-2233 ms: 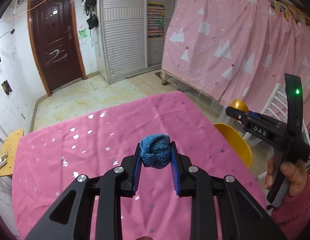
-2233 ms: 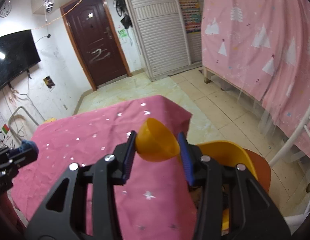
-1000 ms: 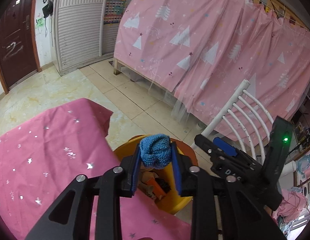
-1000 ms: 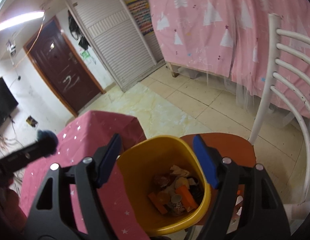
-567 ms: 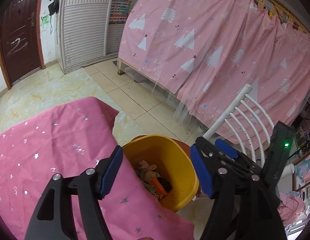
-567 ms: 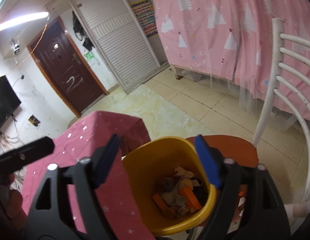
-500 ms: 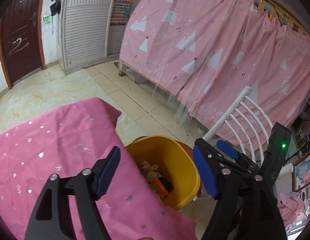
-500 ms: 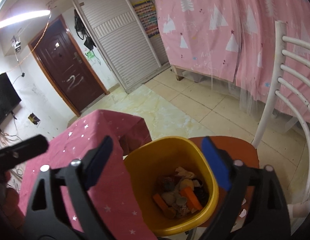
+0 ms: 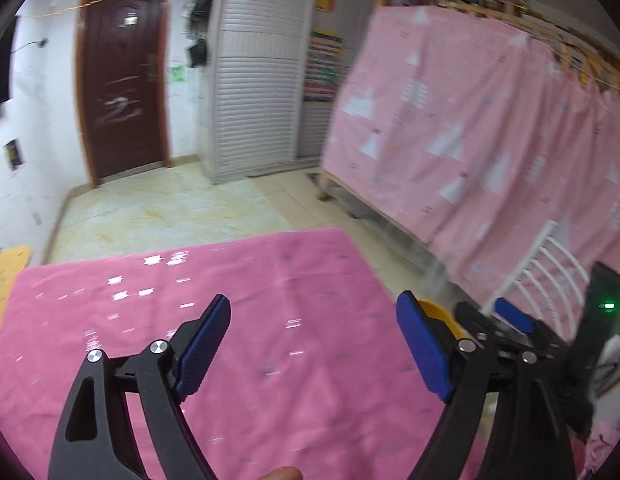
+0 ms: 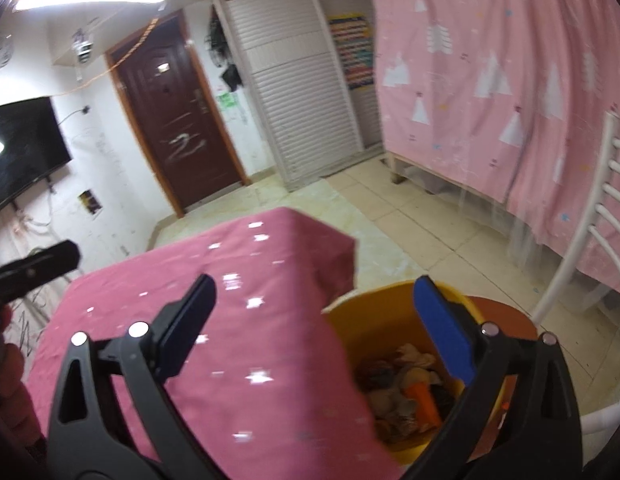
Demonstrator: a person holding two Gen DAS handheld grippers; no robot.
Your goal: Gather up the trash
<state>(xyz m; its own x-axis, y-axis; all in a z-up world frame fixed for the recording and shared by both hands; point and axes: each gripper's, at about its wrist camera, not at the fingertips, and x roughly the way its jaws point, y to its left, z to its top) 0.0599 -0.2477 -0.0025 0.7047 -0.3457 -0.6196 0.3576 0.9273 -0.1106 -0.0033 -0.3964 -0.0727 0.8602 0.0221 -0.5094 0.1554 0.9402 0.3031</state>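
My left gripper [image 9: 313, 300] hangs over the pink star-print tablecloth [image 9: 270, 280], its jaws opening with nothing between the blue pads. My right gripper [image 10: 316, 284] is also opening and empty, straddling the table's right edge and the yellow bin [image 10: 374, 300]. The bin stands beside the table and holds several pieces of trash [image 10: 406, 384], among them an orange one. In the left wrist view only a sliver of the bin [image 9: 434, 310] shows behind my right finger, with the right gripper [image 9: 486, 312] just past it. No loose trash shows on the cloth.
A white slatted chair [image 10: 606, 240] stands right of the bin, which rests on its reddish-brown seat [image 10: 506, 316]. Pink curtains [image 9: 470, 140] hang beyond. Tiled floor, a brown door [image 9: 122, 92] and a shuttered cabinet lie behind the table. My left gripper [image 10: 38, 268] shows at the left edge.
The left gripper let go of the blue knitted ball over the bin and the right opened wider. Both then swung left, from above the bin toward the table.
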